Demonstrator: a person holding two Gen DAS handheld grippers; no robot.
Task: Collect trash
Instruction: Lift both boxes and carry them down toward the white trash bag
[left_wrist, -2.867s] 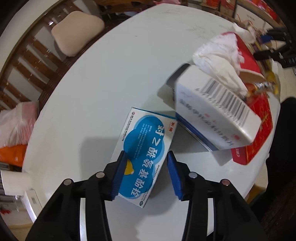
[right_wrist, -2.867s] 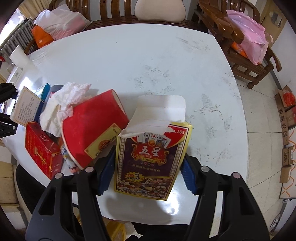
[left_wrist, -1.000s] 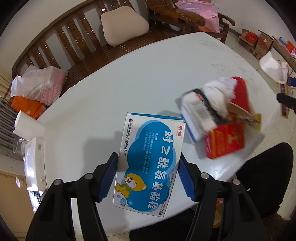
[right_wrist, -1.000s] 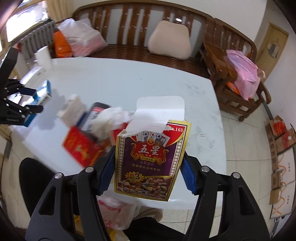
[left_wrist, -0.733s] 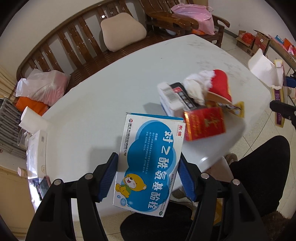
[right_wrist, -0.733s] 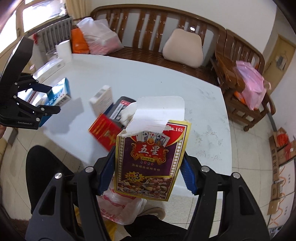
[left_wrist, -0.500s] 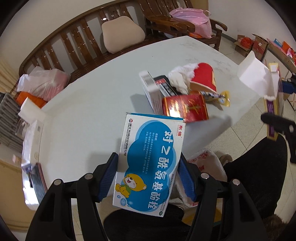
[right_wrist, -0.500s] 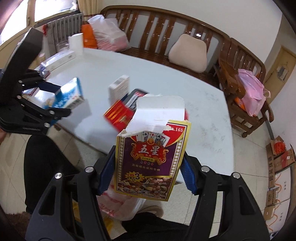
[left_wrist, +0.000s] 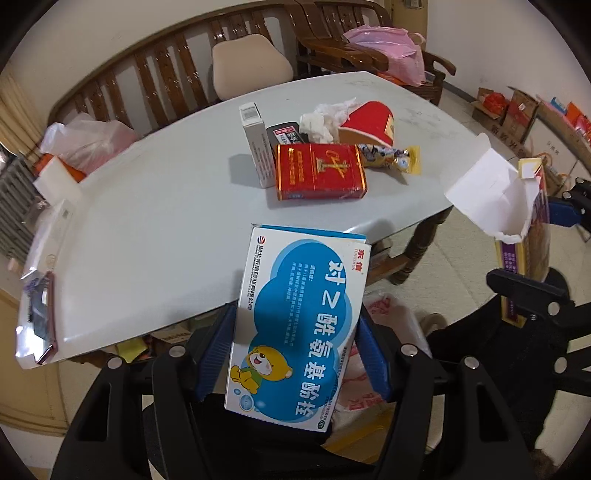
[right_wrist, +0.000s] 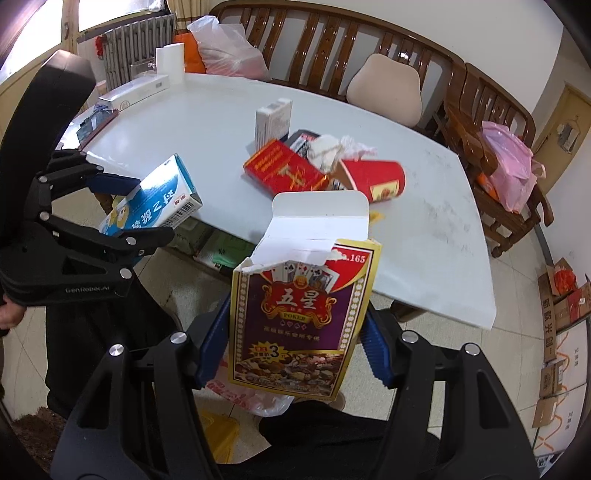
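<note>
My left gripper (left_wrist: 295, 350) is shut on a blue and white medicine box (left_wrist: 299, 325), held off the table's near edge; the box also shows in the right wrist view (right_wrist: 155, 203). My right gripper (right_wrist: 291, 347) is shut on an opened purple poker card box (right_wrist: 299, 314), also held off the table; the card box shows in the left wrist view (left_wrist: 517, 229). On the white table (left_wrist: 147, 229) lie a red box (left_wrist: 319, 171), an upright white box (left_wrist: 256, 142), a crumpled tissue (left_wrist: 321, 122), a red paper cup (left_wrist: 369, 123) and a yellow wrapper (left_wrist: 391, 157).
A plastic bag with red print (right_wrist: 251, 391) sits on the floor below both grippers. A phone (left_wrist: 40, 317) and clear boxes lie at the table's left end. A wooden bench (right_wrist: 332, 48) with a cushion and bags stands behind the table. Cardboard boxes (right_wrist: 561, 314) line the right wall.
Both grippers have lifted their boxes off the table and pulled back and up, past the near edge. The table pile now looks farther away and the floor bag has come into view.
</note>
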